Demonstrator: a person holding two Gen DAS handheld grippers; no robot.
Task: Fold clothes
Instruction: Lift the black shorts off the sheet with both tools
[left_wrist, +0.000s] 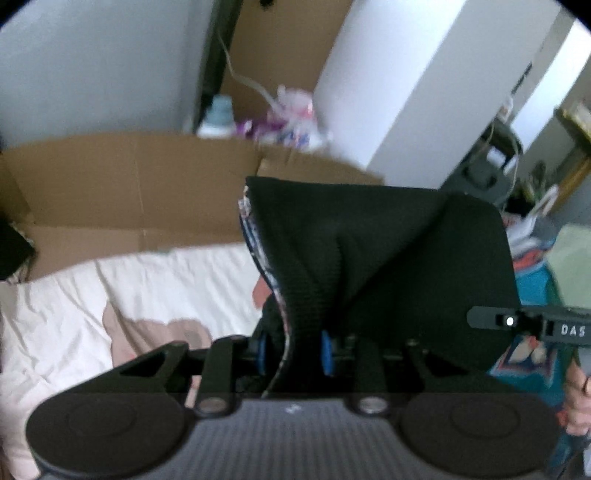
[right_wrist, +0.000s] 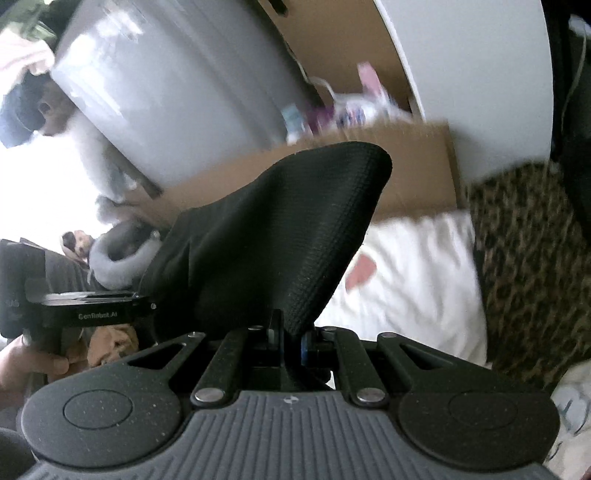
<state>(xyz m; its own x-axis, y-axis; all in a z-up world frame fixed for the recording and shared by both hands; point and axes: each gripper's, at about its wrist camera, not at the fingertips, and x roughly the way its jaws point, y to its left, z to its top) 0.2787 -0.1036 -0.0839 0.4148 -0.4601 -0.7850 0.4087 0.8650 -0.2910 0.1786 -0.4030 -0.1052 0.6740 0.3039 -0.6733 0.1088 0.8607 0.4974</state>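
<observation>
Both claws grip the same black ribbed garment (left_wrist: 369, 251). Left gripper (left_wrist: 295, 354) has its blue-padded jaws clenched on a thick gathered fold, with a patterned inner edge showing at the cloth's nine o'clock side. Right gripper (right_wrist: 291, 343) is pinched nearly closed on a thinner edge of the same cloth (right_wrist: 266, 236).

In the left wrist view the garment rises from the jaws toward twelve o'clock and spreads toward two o'clock, its long axis running roughly seven to one; it hangs clear of the bed. In the right wrist view the cloth stands up from the jaws and stretches toward nine o'clock, where it meets the other tool.

Readable writing: "DAS" on the black bar (left_wrist: 532, 325) at three o'clock in the left view, and "GenRobot.AI" on the other device's mount (right_wrist: 92, 314) at nine o'clock in the right view.

White bedding (left_wrist: 110, 288) lies beneath, with cardboard (left_wrist: 129, 184) behind it at twelve o'clock. Only the right view shows the leopard-print fabric (right_wrist: 528, 266) at three o'clock and a hand (right_wrist: 26, 365) under the mount; only the left view shows teal clothing (left_wrist: 532, 280) at three o'clock.
</observation>
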